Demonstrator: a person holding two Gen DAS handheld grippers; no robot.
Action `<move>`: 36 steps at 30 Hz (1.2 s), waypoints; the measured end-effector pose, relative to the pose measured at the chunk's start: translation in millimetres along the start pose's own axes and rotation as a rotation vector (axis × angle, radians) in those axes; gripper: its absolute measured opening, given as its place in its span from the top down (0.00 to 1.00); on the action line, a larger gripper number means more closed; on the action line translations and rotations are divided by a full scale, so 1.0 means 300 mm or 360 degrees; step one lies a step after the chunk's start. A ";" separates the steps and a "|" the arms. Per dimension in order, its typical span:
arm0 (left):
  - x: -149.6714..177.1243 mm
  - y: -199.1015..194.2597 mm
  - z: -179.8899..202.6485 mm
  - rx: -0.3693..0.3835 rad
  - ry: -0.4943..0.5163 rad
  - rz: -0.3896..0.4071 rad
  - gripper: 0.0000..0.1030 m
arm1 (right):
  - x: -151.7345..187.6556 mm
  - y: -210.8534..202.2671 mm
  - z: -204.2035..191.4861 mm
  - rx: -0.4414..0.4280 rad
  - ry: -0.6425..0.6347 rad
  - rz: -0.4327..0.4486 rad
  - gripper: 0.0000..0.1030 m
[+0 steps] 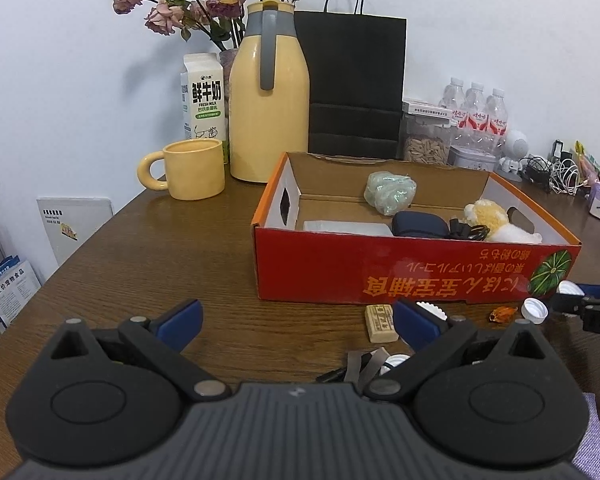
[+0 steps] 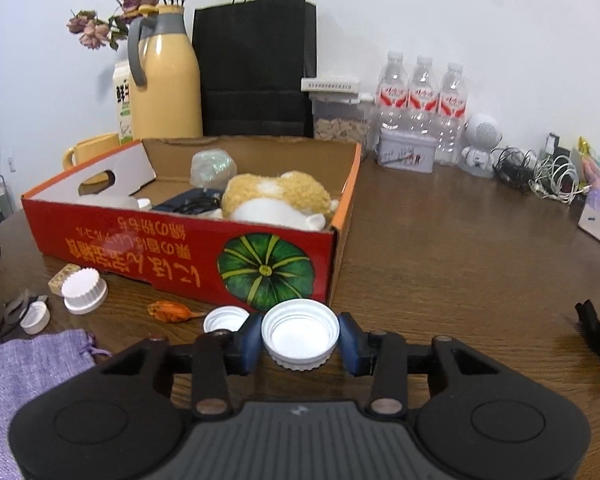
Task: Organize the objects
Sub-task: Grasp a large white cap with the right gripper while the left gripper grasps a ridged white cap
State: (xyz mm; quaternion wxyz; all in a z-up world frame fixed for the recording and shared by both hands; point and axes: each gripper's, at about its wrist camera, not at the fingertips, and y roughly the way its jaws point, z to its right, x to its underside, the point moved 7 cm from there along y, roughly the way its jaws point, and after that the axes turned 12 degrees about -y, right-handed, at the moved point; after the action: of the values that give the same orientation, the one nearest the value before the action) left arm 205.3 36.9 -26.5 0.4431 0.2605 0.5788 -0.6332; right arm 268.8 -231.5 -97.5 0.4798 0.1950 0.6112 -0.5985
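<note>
A red cardboard box (image 1: 400,276) (image 2: 172,256) stands on the wooden table and holds a yellow plush toy (image 2: 276,196), a dark pouch (image 1: 418,224) and a greenish wrapped ball (image 1: 390,192). My right gripper (image 2: 300,340) is shut on a white bottle cap (image 2: 300,332), held open side up just before the box's front wall. My left gripper (image 1: 298,320) is open and empty above the table, left of a small tan eraser block (image 1: 380,322). More white caps (image 2: 85,291) (image 2: 225,319), an orange dried fruit (image 2: 168,311) and a smaller cap (image 2: 36,318) lie in front of the box.
A yellow thermos (image 1: 268,96), yellow mug (image 1: 192,168), milk carton (image 1: 202,96), black paper bag (image 1: 356,80), seed jar (image 1: 426,140) and water bottles (image 2: 422,96) stand behind the box. A purple cloth pouch (image 2: 24,380) lies front left. Cables (image 2: 552,176) sit at the right.
</note>
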 end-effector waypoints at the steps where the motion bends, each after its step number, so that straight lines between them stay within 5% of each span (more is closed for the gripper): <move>1: 0.001 0.001 0.002 -0.0001 0.0001 -0.0001 0.00 | -0.003 -0.010 0.000 0.0009 0.0003 0.0024 0.62; 13: 0.024 0.006 0.044 0.0033 0.0032 -0.0027 0.00 | -0.027 -0.135 -0.102 0.0036 -0.0054 0.0265 0.62; 29: 0.075 0.071 0.222 0.0184 0.0216 -0.0079 0.00 | -0.028 -0.158 -0.114 0.0088 -0.0067 0.0312 0.62; 36: 0.088 0.125 0.301 0.0235 0.0321 -0.0122 0.36 | -0.026 -0.162 -0.112 0.0090 -0.0056 0.0319 0.62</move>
State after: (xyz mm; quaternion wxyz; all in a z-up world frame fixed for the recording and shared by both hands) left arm 241.8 -54.4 -50.0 0.3378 0.3324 0.5817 -0.6611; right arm 221.0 -208.0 -70.5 0.5424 0.2581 0.5630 -0.5677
